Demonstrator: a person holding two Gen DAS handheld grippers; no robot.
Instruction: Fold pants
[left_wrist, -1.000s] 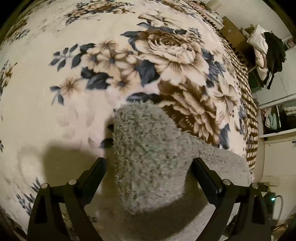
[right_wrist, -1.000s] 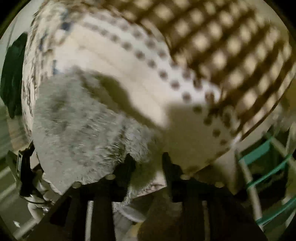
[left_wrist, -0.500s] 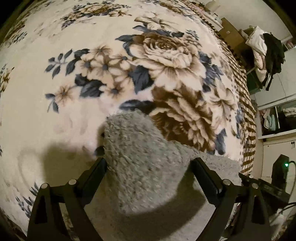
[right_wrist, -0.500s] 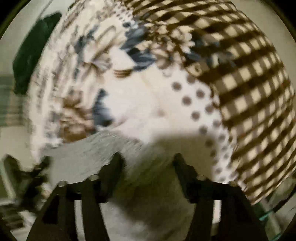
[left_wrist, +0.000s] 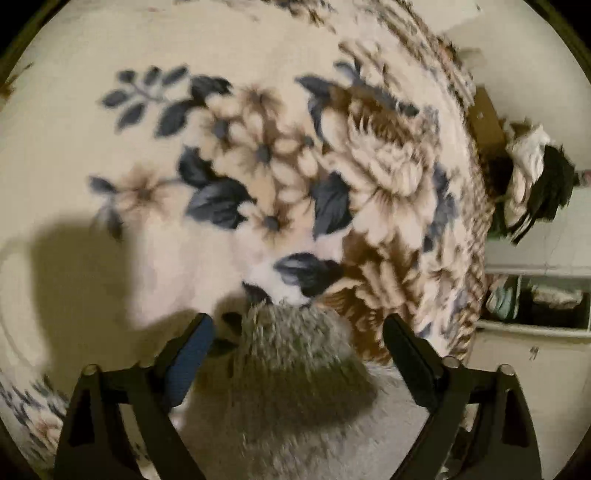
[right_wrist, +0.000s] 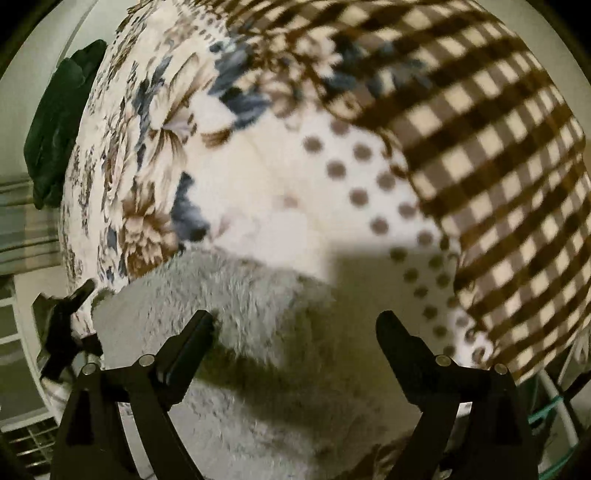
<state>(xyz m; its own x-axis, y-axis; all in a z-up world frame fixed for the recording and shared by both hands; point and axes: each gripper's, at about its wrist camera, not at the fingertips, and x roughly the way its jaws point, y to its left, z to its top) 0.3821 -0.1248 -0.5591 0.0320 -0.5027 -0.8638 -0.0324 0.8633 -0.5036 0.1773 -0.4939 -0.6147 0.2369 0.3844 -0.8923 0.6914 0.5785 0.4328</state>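
Showing grey fuzzy pants (left_wrist: 295, 354) between closing left gripper (left_wrist: 297, 332) jaws, untouched, the left view adds shelves (left_wrist: 535, 299). Right gripper (right_wrist: 293, 325) spreads, opening, above pants on a floral blanket (right_wrist: 258, 184).

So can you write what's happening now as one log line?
task: fold pants | pants: on blanket | left gripper: closing, not gripping | right gripper: opening, not gripping

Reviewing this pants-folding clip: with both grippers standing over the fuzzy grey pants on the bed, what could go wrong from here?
1. Left gripper is closing; it may pinch the floral fleece blanket along with the fuzzy grey pants.
2. Right gripper is opening with the pants beneath, unpinched; the fold might relax.
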